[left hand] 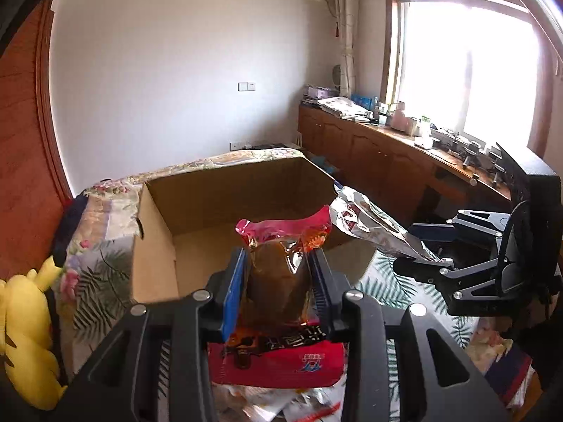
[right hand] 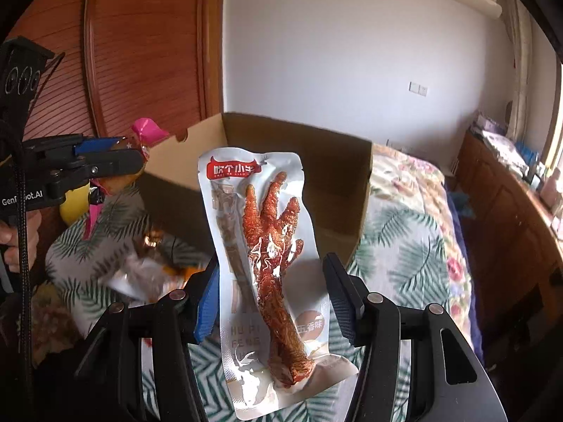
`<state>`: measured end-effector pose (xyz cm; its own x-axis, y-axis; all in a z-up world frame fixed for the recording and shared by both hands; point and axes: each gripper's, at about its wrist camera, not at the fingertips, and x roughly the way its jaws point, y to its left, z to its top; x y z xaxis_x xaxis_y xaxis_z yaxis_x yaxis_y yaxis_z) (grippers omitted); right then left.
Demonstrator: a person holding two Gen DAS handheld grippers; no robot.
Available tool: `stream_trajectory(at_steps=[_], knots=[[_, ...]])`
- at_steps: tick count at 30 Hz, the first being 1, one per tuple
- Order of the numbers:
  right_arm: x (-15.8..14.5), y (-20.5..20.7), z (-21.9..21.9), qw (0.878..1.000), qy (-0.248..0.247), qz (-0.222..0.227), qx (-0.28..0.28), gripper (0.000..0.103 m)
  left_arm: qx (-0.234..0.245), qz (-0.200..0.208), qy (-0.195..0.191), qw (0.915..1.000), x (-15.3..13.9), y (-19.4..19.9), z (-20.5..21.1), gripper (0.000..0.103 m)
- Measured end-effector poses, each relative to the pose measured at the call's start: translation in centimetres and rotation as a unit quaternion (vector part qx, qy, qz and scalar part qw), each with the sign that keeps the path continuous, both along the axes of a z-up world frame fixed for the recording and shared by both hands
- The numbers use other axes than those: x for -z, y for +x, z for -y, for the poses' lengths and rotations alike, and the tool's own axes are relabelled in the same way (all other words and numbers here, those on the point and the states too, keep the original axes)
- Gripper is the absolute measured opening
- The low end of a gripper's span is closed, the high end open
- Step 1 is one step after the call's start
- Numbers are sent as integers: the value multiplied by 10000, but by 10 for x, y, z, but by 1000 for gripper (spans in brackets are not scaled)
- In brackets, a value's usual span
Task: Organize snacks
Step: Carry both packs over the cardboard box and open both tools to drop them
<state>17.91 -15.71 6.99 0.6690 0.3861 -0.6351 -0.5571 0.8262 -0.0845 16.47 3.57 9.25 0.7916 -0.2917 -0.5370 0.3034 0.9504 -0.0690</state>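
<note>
Packets sit clamped inside each hand-held gripper.

Left claw point(left hand: 278, 281): closed on a red-and-pink snack packet point(left hand: 278, 267) with brown contents, pads pressing both sides; the packet's crimped pink top stands upright above the fingertips. Directly beyond it, an open cardboard box point(left hand: 197, 211) rests on the floral bedspread point(left hand: 102, 267), interior bare where visible. Right claw point(left hand: 422, 256) enters from the right, gripping a silver-backed packet point(left hand: 373, 225) tilted toward the box's near right corner. More packets point(left hand: 281, 401) lie below. A yellow plush toy point(left hand: 28, 334) sits at left.
</note>
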Motion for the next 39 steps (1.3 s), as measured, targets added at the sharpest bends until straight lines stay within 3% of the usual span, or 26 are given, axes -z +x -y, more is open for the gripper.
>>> stream_trajectory(at_steps=[9,15,29,33,39], knots=[[-12,34,-28,9997,-190,126,71,56,-131,-39,171,9998,-10,37,0,35],[-4,50,-33,9996,-160,54,234,56,-214,-86,189,9996,-15,59,4,35],[15,83,-46,9985,-353,-172,368,58,-601,-485,311,9965,18,99,3,36],[20,88,-49,9979,-433,-235,418,60,-673,-489,509,9952,23,103,10,41],[25,99,-42,9972,-166,-475,557,63,-773,-422,444,9951,22,106,9,48]])
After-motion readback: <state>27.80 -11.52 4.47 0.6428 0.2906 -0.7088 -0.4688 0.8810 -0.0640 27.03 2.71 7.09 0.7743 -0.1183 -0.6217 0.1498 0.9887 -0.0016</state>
